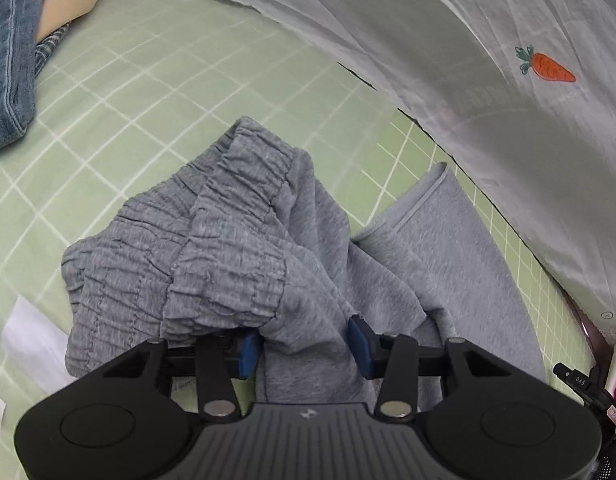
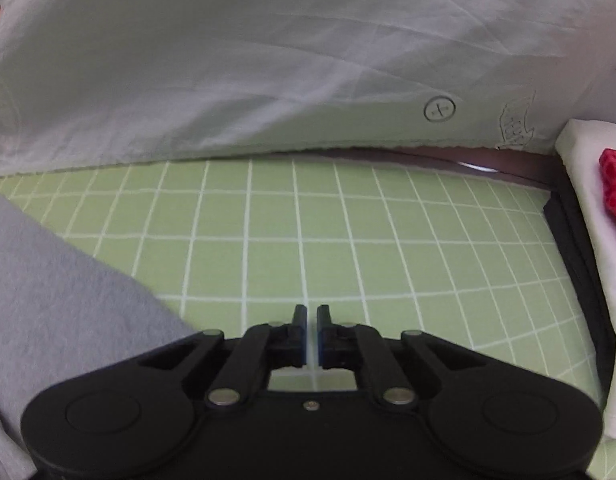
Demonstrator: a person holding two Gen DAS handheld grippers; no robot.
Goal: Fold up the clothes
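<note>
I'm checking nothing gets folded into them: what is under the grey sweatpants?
Around the grey sweatpants only the green grid sheet shows, so they appear to lie directly on it. Whatever sits beneath the bunched fabric itself is covered and cannot be seen.

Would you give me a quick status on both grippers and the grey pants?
Left gripper open, fingers astride bunched grey pants. Right gripper shut, empty, over green grid sheet. White quilt ahead; nothing blocking.

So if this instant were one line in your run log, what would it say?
task: fold clothes | left gripper: open, jaws around bunched grey sweatpants | right gripper: shut, empty, over green grid sheet | fold: unfinished
</note>
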